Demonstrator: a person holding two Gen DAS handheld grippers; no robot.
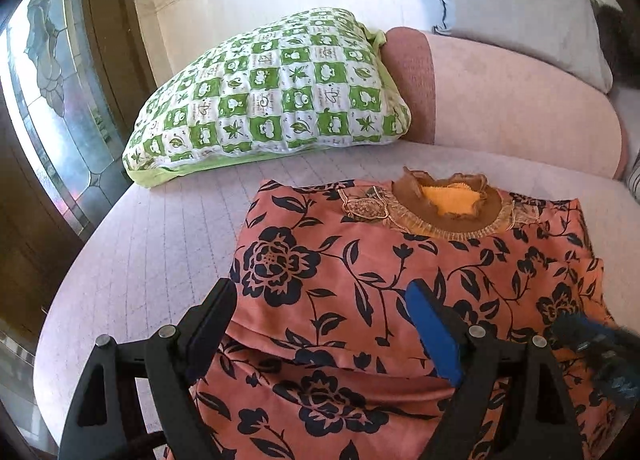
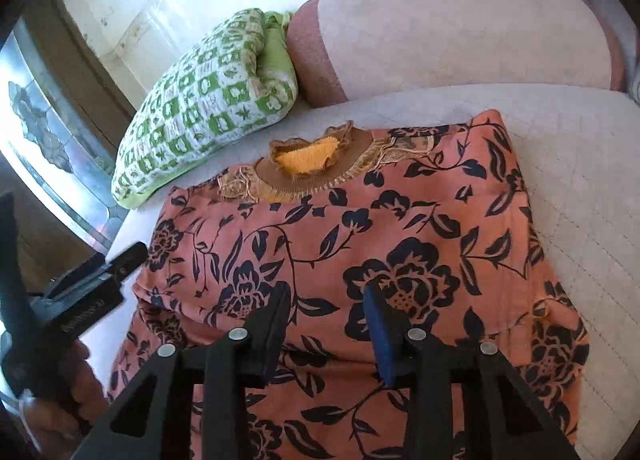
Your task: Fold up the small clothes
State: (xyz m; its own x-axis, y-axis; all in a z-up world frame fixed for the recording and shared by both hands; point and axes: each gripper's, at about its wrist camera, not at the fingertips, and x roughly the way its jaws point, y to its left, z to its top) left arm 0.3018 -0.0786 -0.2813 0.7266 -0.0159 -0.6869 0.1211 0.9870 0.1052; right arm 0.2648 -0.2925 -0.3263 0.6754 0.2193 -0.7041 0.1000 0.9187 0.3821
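The floral garment (image 2: 360, 260) is laid on the sofa seat (image 2: 580, 180), its near part already folded over. Both the left gripper (image 1: 324, 324) and right gripper (image 2: 326, 320) are held above it, jaws apart and empty; further folds appear left.

Open mattress (image 1: 168, 260) on the left of the floral garment (image 1: 400, 280), a bare strip running up to the green checked pillow (image 1: 264, 100), which blocks the far left corner. Behind the neckline, a narrow clear band, then the pink bolster (image 2: 460, 40) walls off the back. On the right in the right wrist view, bare quilted surface beside the garment's edge, free to pass. The left gripper (image 2: 100, 272) hangs just off the garment's left edge, crowding that side.
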